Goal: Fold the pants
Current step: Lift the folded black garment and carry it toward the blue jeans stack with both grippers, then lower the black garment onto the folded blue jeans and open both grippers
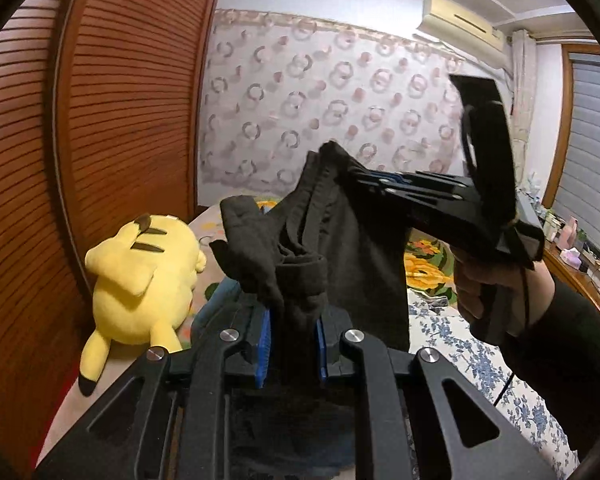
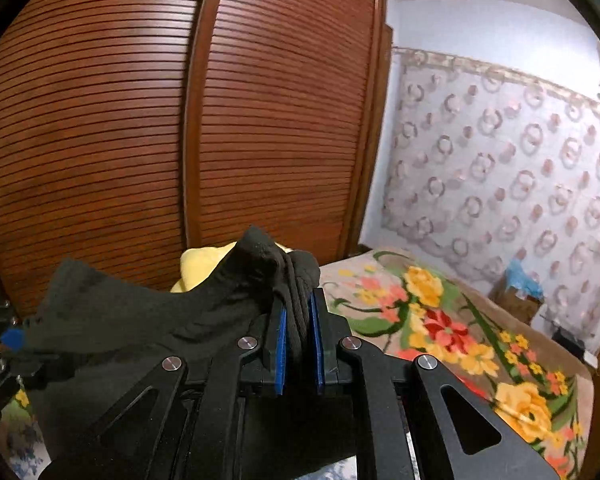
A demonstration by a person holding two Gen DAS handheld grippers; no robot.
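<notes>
pants [image 1: 300,256] dark grey, bunched, lifted

A home bedroom: floral bedspread [image 2: 440,320], louvred wardrobe [image 2: 180,120], plush toy [image 1: 140,280].

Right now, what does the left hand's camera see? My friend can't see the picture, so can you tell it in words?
The left gripper pinches bunched dark pants held up above a bed, while the right gripper, held in a person's hand, grips another part of them. A yellow plush toy lies beside a wooden slatted wardrobe.
</notes>
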